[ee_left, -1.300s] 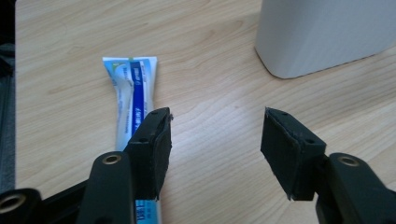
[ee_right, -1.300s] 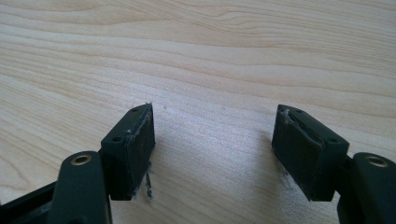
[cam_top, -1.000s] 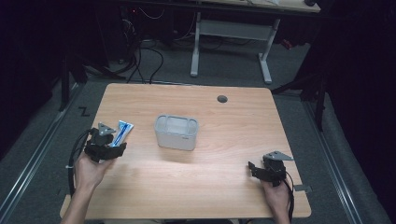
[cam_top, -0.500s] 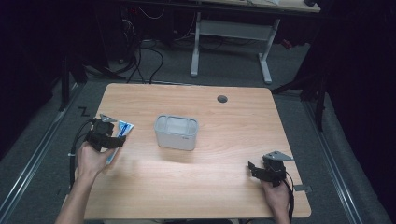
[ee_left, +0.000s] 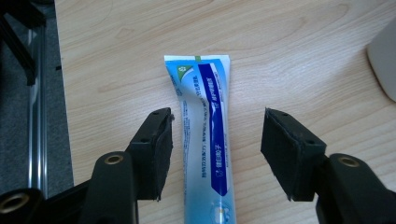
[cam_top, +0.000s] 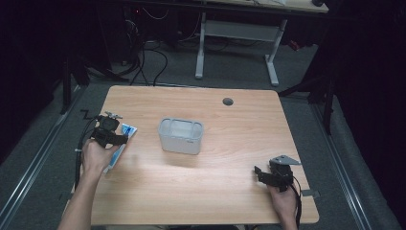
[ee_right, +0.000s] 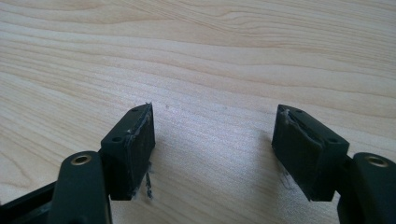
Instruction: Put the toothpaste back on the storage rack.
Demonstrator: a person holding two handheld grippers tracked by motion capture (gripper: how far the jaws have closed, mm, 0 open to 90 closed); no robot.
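A blue-and-white toothpaste tube (ee_left: 205,140) lies flat on the wooden table (cam_top: 230,143) near its left edge, its crimped end pointing away from me. My left gripper (ee_left: 218,114) straddles the tube. Its jaws have just been opening, and the pads stand clear of the tube on both sides. In the high view the left gripper (cam_top: 109,132) sits over the tube (cam_top: 127,130), left of a pale rectangular container (cam_top: 181,135). My right gripper (ee_right: 212,109) is open over bare wood with nothing between its jaws. It rests at the front right of the table (cam_top: 261,173).
The container's rounded corner (ee_left: 385,60) shows at the right edge of the left gripper view. A round cable hole (cam_top: 228,101) is in the far part of the table. The table's left edge and a dark floor rail (ee_left: 35,116) lie close beside the left gripper.
The left hand has shifted away from the person along the table's left side. The tube, earlier angled up at the gripper, now lies flat between open jaws. The right hand has not moved.
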